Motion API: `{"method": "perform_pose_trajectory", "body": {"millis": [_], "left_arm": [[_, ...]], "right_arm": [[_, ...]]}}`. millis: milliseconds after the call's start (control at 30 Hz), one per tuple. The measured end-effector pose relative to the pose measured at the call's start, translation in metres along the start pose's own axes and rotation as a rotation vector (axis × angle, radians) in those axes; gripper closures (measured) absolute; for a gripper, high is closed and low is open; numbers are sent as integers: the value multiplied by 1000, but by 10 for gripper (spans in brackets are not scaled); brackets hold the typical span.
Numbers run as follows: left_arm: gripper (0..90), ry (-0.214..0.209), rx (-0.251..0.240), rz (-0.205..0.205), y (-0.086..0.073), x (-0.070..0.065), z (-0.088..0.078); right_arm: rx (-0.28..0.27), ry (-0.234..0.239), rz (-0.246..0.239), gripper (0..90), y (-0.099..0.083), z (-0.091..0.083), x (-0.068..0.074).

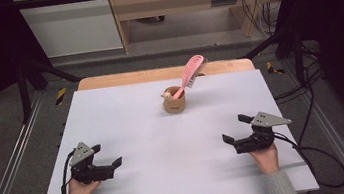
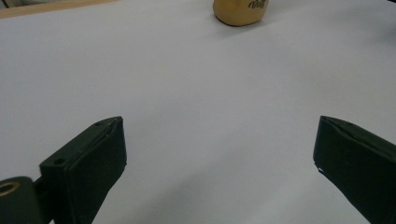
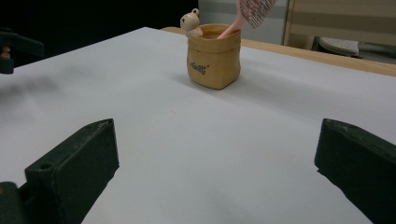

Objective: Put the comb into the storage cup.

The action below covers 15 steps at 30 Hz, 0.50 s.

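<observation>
- My left gripper (image 1: 106, 155) rests low over the near left part of the white table (image 1: 127, 118), held in a hand (image 1: 79, 192) that comes in from the bottom edge; its jaws stand wide apart with nothing between them.
- Seen from the left gripper view, my left gripper (image 2: 219, 140) frames bare white tabletop between its two black jaws, with the base of the tan pot (image 2: 240, 11) at the top edge, well ahead.
- My right gripper (image 1: 235, 128) sits over the near right part of the table, also in a hand (image 1: 265, 158), jaws spread wide and holding nothing; a cable trails off to the right.
- In the right gripper view, my right gripper (image 3: 217, 140) looks across open table toward the pot (image 3: 214, 56), which stands upright and well apart from the jaws.
- The pot (image 1: 174, 99), a small tan holder with dark lettering and a little bear figure (image 3: 191, 22) at its rim, stands near the far middle of the table.
- A pink comb (image 1: 190, 74) stands in the pot, handle down, leaning up and to the right, its toothed head well above the rim.
</observation>
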<state>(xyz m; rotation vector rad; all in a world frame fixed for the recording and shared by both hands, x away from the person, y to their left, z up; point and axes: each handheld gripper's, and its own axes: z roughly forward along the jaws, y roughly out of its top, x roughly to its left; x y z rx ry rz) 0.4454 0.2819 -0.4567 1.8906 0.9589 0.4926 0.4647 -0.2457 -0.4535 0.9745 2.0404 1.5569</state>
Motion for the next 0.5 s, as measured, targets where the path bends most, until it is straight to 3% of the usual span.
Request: {"method": "perform_pose_trajectory", "body": {"millis": [167, 267, 500], "left_arm": [[23, 3, 3, 2, 0, 0, 0], [24, 4, 5, 5, 0, 0, 1], [24, 2, 13, 5, -1, 0, 2]], "right_arm": [[16, -5, 4, 1, -9, -2, -4], [5, -3, 28, 1, -12, -4, -6], [-3, -13, 30, 1, -15, -7, -9]]}}
